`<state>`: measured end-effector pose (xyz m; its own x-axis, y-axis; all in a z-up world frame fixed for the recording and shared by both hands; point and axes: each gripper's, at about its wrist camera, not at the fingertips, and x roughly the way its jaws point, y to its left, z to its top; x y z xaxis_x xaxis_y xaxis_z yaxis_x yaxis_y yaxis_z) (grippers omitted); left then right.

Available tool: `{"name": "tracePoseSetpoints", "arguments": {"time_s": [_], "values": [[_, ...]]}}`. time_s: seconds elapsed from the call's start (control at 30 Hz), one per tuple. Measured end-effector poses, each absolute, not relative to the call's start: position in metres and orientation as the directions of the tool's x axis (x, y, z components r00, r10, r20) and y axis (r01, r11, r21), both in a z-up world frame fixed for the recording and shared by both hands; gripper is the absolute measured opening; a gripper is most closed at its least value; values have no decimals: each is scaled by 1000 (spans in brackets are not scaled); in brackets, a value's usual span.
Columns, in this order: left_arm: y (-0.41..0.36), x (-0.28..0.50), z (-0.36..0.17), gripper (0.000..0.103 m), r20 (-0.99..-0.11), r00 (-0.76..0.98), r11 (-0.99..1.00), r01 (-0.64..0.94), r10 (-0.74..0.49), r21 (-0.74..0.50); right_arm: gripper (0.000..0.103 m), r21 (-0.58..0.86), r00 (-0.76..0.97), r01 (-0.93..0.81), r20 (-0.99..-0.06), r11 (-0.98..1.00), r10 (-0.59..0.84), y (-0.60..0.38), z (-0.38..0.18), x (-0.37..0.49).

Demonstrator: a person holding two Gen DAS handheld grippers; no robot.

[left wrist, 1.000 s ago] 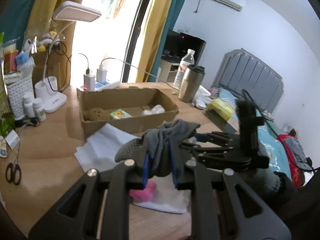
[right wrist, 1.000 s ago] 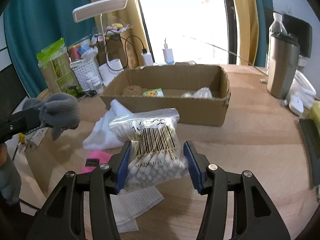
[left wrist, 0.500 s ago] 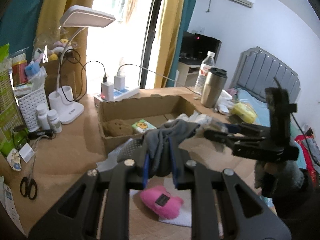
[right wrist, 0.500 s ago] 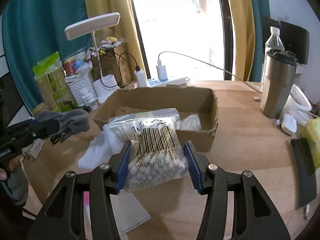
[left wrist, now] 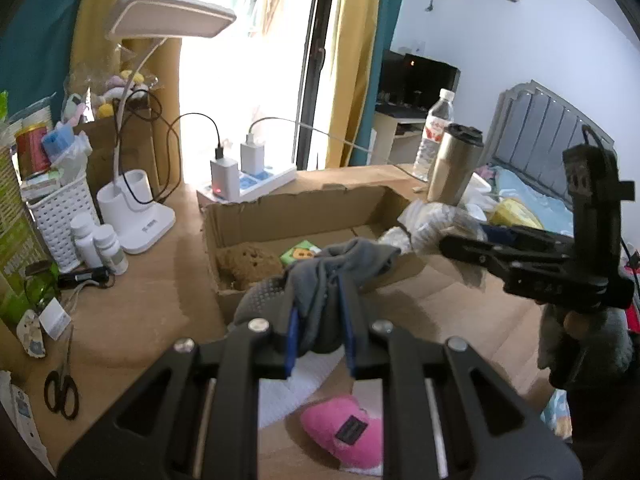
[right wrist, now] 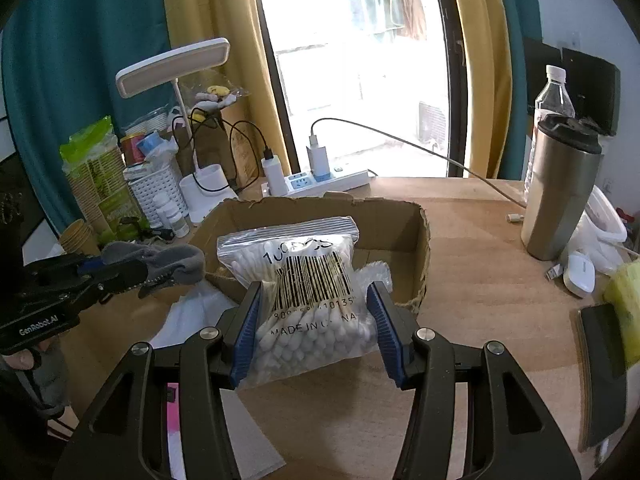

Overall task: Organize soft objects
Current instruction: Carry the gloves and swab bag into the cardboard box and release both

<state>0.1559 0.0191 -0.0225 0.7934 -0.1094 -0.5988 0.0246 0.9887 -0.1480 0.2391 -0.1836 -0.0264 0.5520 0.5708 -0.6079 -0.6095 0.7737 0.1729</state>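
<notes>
The right gripper (right wrist: 314,326) has its jaws closed on a clear zip-top plastic bag of white cotton swabs (right wrist: 304,292), held upright at frame centre, long axis vertical. The open brown cardboard box (right wrist: 404,224) lies directly ahead of these jaws, its near rim just behind the bag, so the right hand appears nearer to the drop position. The left gripper (left wrist: 320,338) has its jaws clamped on a crumpled grey fabric glove (left wrist: 340,264), at the box's near left corner. A pink plush toy (left wrist: 340,434) lies on the wooden surface (right wrist: 480,240), lower centre of the left wrist view.
</notes>
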Motion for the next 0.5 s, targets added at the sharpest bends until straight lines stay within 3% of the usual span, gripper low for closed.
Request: {"name": "tracePoseSetpoints", "arguments": {"time_s": [0.5], "values": [[10, 198, -25, 18, -619, 780, 993, 31, -96, -115, 55, 201, 539, -617, -596, 761, 595, -181, -32, 274]]}}
